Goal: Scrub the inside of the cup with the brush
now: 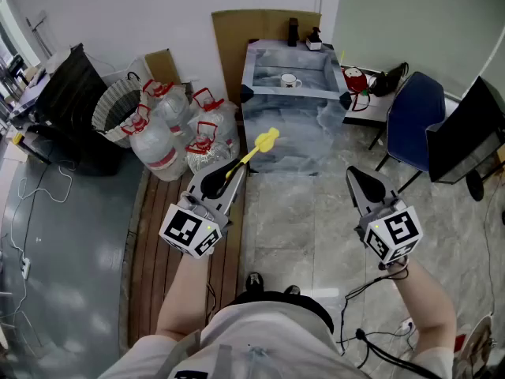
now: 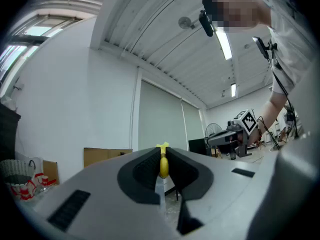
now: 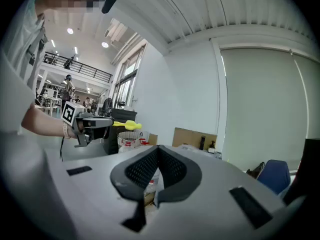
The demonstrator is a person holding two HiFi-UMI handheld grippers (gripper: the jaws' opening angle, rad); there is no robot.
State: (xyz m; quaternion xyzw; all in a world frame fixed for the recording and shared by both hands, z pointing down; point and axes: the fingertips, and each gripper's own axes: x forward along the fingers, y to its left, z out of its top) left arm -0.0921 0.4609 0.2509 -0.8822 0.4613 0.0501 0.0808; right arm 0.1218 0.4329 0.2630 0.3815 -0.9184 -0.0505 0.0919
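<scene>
At the upper centre of the head view, a white cup (image 1: 290, 80) stands upright on a marbled grey tabletop (image 1: 316, 125), toward its far side, with its handle turned to the right of the frame. Nothing touches it.

The left gripper (image 1: 215, 180), at lower left of centre, is clamped on the handle of a yellow brush (image 1: 260, 144). In the left gripper view the yellow shaft sits pinched between the two dark pads. The brush sticks out ahead of the jaws, slanting up and to the right in the frame, and its tip overlaps the tabletop's near edge. The bristles are too small to make out. The right gripper (image 1: 364, 186), at lower right of centre, has its jaws pressed together with nothing between them.

The step in hand looks like the approach: the person stands back on the floor, and both grippers are well apart from the cup. To do it well, I would first bring both grippers up to the tabletop. The empty right gripper would need to part its jaws and take the cup by its wall or handle, so that the cup cannot slide or tip under the scrubbing. The brush should then go in through the cup's mouth from above, roughly in line with its axis.

The cup lies above and right of the brush tip and above and left of the right gripper.
</scene>
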